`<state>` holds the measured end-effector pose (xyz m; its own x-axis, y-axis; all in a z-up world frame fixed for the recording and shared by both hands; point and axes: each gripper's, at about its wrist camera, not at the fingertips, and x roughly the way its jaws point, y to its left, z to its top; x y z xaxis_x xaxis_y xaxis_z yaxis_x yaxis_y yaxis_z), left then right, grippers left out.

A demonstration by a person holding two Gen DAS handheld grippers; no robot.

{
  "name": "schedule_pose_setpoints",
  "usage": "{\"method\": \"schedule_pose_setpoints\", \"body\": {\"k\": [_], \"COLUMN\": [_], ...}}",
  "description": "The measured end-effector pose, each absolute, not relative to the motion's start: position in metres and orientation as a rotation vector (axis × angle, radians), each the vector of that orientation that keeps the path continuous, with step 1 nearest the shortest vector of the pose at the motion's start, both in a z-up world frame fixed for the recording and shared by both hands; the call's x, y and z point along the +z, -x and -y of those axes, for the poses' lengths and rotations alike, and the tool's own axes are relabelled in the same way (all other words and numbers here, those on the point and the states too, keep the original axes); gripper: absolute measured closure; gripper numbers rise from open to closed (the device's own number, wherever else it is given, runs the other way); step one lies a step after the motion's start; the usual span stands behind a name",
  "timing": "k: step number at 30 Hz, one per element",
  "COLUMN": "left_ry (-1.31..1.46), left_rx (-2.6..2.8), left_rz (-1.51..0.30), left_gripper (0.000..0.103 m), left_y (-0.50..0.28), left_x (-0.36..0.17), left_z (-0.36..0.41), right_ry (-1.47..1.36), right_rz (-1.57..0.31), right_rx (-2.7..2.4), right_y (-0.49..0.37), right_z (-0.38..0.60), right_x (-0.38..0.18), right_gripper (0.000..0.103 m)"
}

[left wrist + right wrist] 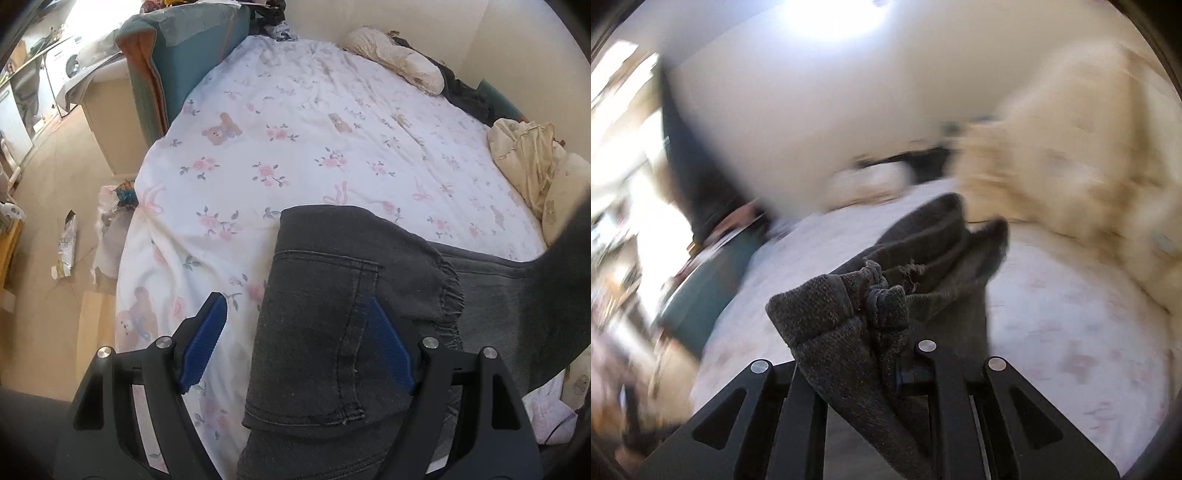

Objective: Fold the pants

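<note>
Dark grey pants [325,332] on the bed [295,147] — near edge.
Left gripper [295,325] jaws spread wide, straddling the back-pocket edge without pinching it; right gripper [886,354] jaws clamp a bunched pants end — lifted above the floral sheet.

The pants [332,314] lie on the bed [295,147] at its near edge, their waistband end between the spread fingers of the left hand-held gripper [295,321]. A leg end is bunched in the closed right hand-held gripper [886,332], lifted above the bed. Pillows [399,62] sit at the bed's far end, bedding [528,158] heaped along its right side, a packet [66,243] on the floor [55,184] to the left.
</note>
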<state>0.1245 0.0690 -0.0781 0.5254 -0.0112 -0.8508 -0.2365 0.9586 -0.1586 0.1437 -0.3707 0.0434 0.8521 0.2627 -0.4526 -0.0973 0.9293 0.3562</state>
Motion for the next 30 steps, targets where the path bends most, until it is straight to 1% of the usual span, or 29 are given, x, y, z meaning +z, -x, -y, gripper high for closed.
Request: {"method": "schedule_pose_setpoints", "body": {"k": [2,4,5,7,8,10,12,13,14,15,18,20,21,23,25,26,28,29,30], "left_ry": [0.263,0.277,0.287,0.298,0.298,0.296,0.302,0.308,0.311,0.314,0.331,0.34,0.343,0.343,0.339,0.335,0.328,0.321,0.309], "left_rx": [0.133,0.129,0.125,0.116,0.111,0.103,0.091,0.086,0.082,0.079,0.069,0.064,0.063,0.063,0.066,0.069,0.078,0.086,0.099], "left_rz": [-1.01,-1.017,-1.022,-1.027,-1.025,-1.016,-1.012,-1.01,-1.011,-1.013,-1.015,-1.013,-1.012,-1.008,-1.002,-0.998,-0.994,-0.994,-1.001], "left_gripper": [0.027,0.027,0.027,0.027,0.027,0.027,0.027,0.027,0.027,0.027,0.027,0.027,0.027,0.027,0.027,0.027,0.027,0.027,0.027], "left_y": [-0.122,-0.121,-0.121,-0.12,-0.12,-0.119,-0.118,-0.117,-0.116,-0.116,-0.115,-0.114,-0.114,-0.114,-0.114,-0.114,-0.115,-0.115,-0.117], "left_x": [-0.076,-0.076,-0.076,-0.076,-0.075,-0.071,-0.068,-0.067,-0.066,-0.066,-0.064,-0.062,-0.062,-0.06,-0.059,-0.058,-0.057,-0.058,-0.059], "left_z": [-0.068,-0.067,-0.067,-0.065,-0.064,-0.062,-0.061,-0.061,-0.06,-0.06,-0.06,-0.061,-0.06,-0.06,-0.061,-0.061,-0.064,-0.065,-0.066], "right_ry": [-0.272,-0.265,-0.27,-0.276,-0.231,-0.089,0.013,0.021,-0.002,-0.04,-0.114,-0.172,-0.191,-0.249,-0.396,-0.43,-0.426,-0.419,-0.437], "right_rz": [-0.56,-0.639,-0.696,-0.839,-0.941,-1.038,-1.008,-1.017,-1.035,-1.059,-1.096,-1.057,-1.028,-1.004,-1.034,-1.052,-1.063,-1.08,-1.111], "right_rx": [0.321,0.45,0.497,0.547,0.554,0.521,0.524,0.533,0.558,0.585,0.687,0.747,0.724,0.551,0.438,0.393,0.255,0.188,0.155], "right_y": [-0.132,-0.125,-0.115,-0.108,-0.103,-0.089,-0.076,-0.076,-0.075,-0.073,-0.06,-0.059,-0.061,-0.092,-0.13,-0.145,-0.176,-0.189,-0.197], "right_z": [0.313,0.266,0.245,0.211,0.191,0.165,0.154,0.153,0.155,0.158,0.165,0.175,0.181,0.202,0.226,0.234,0.245,0.247,0.249], "right_x": [0.036,0.012,-0.009,-0.058,-0.086,-0.114,-0.115,-0.11,-0.105,-0.099,-0.076,-0.055,-0.049,-0.048,-0.063,-0.073,-0.095,-0.107,-0.116], "right_gripper": [0.091,0.091,0.091,0.087,0.086,0.083,0.074,0.06,0.044,0.039,0.039,0.043,0.043,0.041,0.042,0.049,0.052,0.062,0.068]}}
